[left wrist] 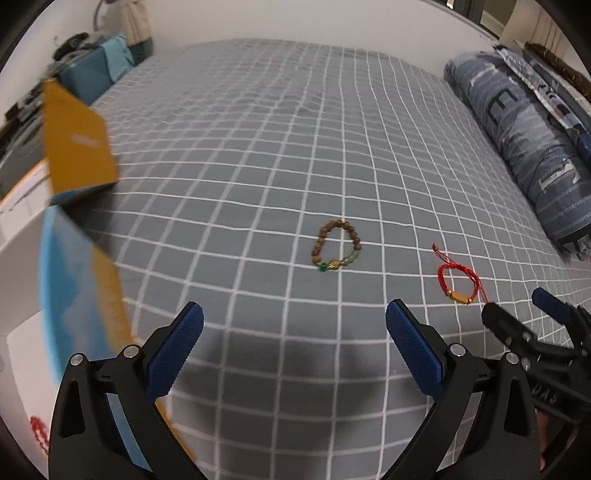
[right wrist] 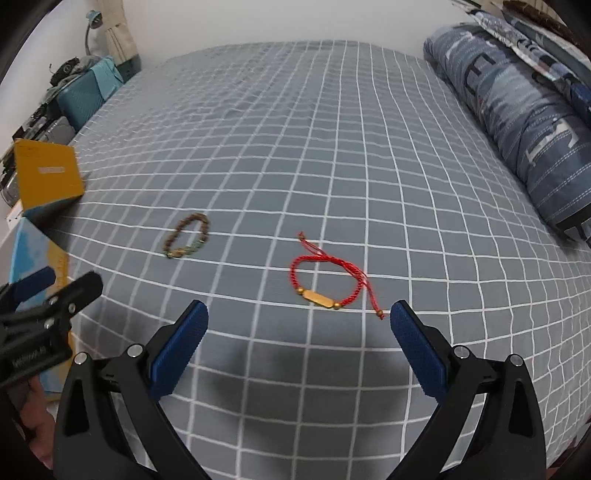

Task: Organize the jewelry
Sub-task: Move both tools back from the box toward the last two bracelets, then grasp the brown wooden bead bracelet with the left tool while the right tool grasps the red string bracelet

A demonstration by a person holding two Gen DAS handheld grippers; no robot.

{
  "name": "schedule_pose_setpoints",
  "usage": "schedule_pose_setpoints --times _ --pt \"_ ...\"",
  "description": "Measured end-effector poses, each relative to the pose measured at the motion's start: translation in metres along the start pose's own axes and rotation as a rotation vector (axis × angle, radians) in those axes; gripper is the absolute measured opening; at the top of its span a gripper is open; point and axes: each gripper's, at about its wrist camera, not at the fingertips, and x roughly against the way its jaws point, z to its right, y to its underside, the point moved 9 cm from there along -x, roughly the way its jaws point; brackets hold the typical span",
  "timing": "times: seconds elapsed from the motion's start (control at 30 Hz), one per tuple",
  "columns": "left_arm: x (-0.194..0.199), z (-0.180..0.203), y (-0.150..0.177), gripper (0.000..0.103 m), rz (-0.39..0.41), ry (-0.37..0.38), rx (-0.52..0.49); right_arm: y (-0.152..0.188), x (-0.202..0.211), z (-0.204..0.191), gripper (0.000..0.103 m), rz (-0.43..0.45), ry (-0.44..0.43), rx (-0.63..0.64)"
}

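Two bracelets, one beaded [left wrist: 337, 246] and one red [right wrist: 325, 283], lie before two wide-open, empty grippers [left wrist: 294, 325] [right wrist: 299, 325]

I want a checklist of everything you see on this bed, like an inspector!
Surface: bed sheet, grey with white grid, lying flat.
Job's things: beaded bracelet and red cord bracelet, apart, both flat on the sheet; yellow box at the bed's left edge.
Clutter: folded blue duvet along the right side.
Grippers: left tool open, empty; right tool open, empty, just short of the red cord bracelet.
Cables: nothing seen.
Surroundings: white wall; teal case beside the bed.
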Motion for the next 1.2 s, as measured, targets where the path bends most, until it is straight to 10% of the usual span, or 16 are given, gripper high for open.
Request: schedule_pose_setpoints --times 0.83,1.2 --pt "-0.127 0.026 -0.041 0.097 -0.094 -0.026 -0.038 -0.010 -0.093 0.022 0.095 -0.100 -0.013 -0.027" --pt "-0.136 0.020 -0.039 0.083 -0.100 -0.049 -0.043 -0.008 -0.100 0.030 0.072 -0.128 0.010 -0.047"
